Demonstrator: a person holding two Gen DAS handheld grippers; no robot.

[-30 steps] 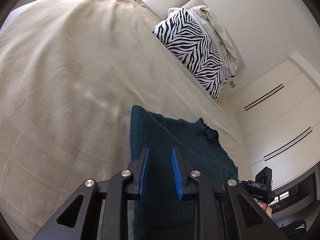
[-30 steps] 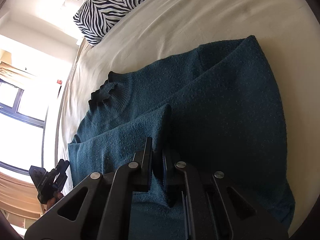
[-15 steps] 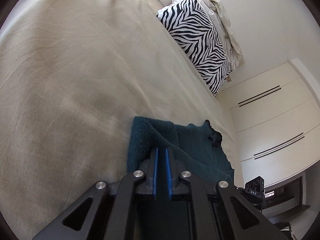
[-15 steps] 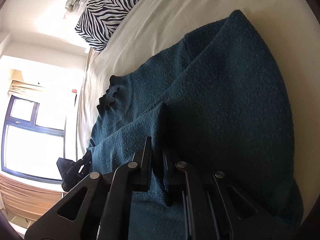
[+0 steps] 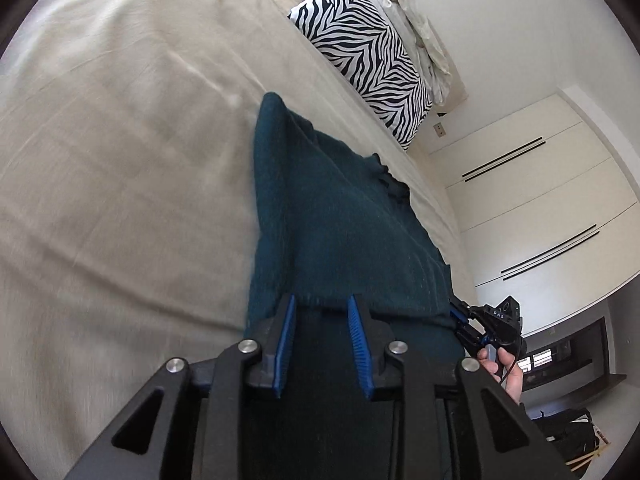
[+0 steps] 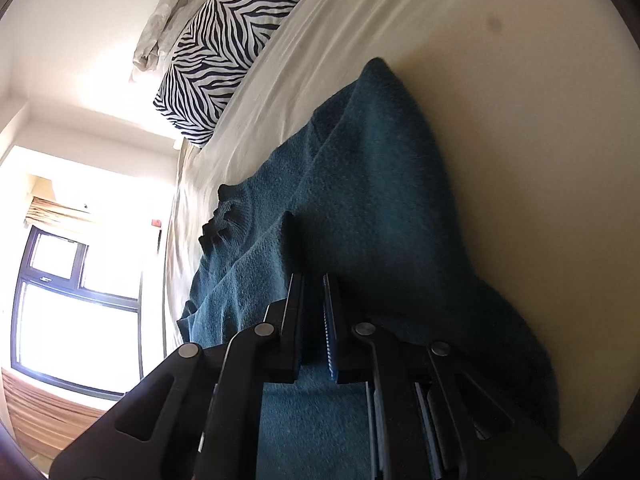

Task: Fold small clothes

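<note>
A dark teal knitted sweater point(image 5: 340, 220) lies on the beige bed sheet point(image 5: 120, 160), folded lengthwise, its collar point(image 5: 390, 180) toward the far side. My left gripper point(image 5: 321, 300) hovers at the sweater's near folded edge. Its jaws are opening, and the blue pads stand apart without pressing on the cloth. In the right wrist view the same sweater point(image 6: 380, 200) runs away from my right gripper point(image 6: 311, 278). Its jaws are opening to a narrow gap over a sleeve fold, and one blue pad shows bare. The right gripper point(image 5: 460, 320) also appears at the sweater's right edge, held by a hand point(image 5: 504, 364).
A zebra-print pillow point(image 5: 368, 52) and a crumpled pale cloth point(image 5: 420, 32) lie at the head of the bed. White wardrobe doors point(image 5: 540, 200) stand beyond the bed's right side. A bright window point(image 6: 72, 300) is on the left in the right wrist view.
The left gripper shut on the sweater's edge, moved with it, and has now parted its pads. The right gripper's pads have parted slightly from the sleeve fold they were clamped on, and it has rolled.
</note>
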